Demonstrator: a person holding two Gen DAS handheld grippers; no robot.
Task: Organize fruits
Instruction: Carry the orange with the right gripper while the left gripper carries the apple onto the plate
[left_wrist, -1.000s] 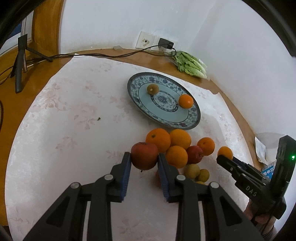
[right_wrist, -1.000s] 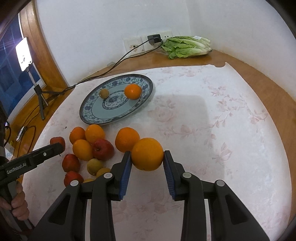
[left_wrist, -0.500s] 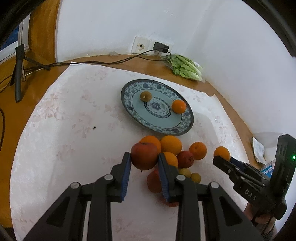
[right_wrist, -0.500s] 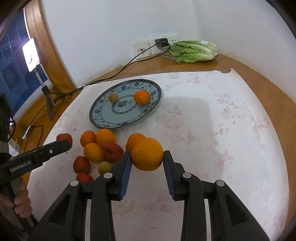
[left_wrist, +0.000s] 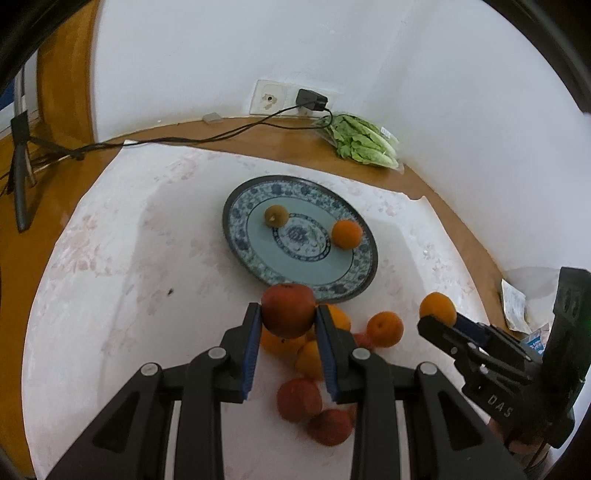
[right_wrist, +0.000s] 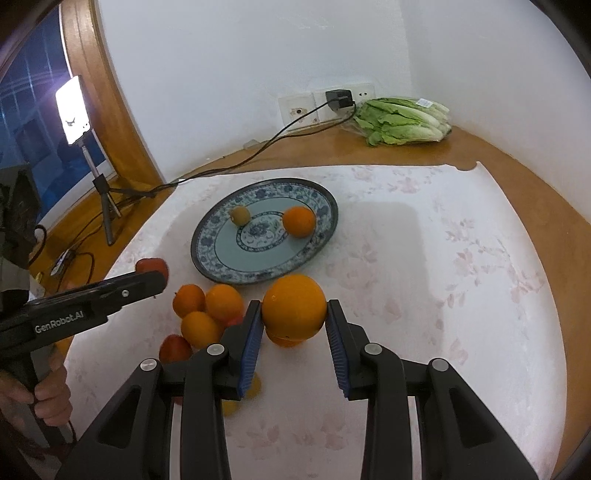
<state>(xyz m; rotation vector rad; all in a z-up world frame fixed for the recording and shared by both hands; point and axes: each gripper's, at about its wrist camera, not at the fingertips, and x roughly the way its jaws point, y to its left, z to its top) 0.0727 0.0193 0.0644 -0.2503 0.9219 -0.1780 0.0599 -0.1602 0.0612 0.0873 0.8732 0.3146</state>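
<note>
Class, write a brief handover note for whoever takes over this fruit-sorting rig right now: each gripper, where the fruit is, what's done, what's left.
Left gripper: shut on a red apple, held above the pile near the plate's front rim.
Right gripper: shut on a large orange, also lifted.
Plate: holds one small orange and a yellowish-brown fruit.
Done: two fruits plated.
Left: set down both held fruits, then move the loose oranges and apples from the tablecloth.
</note>
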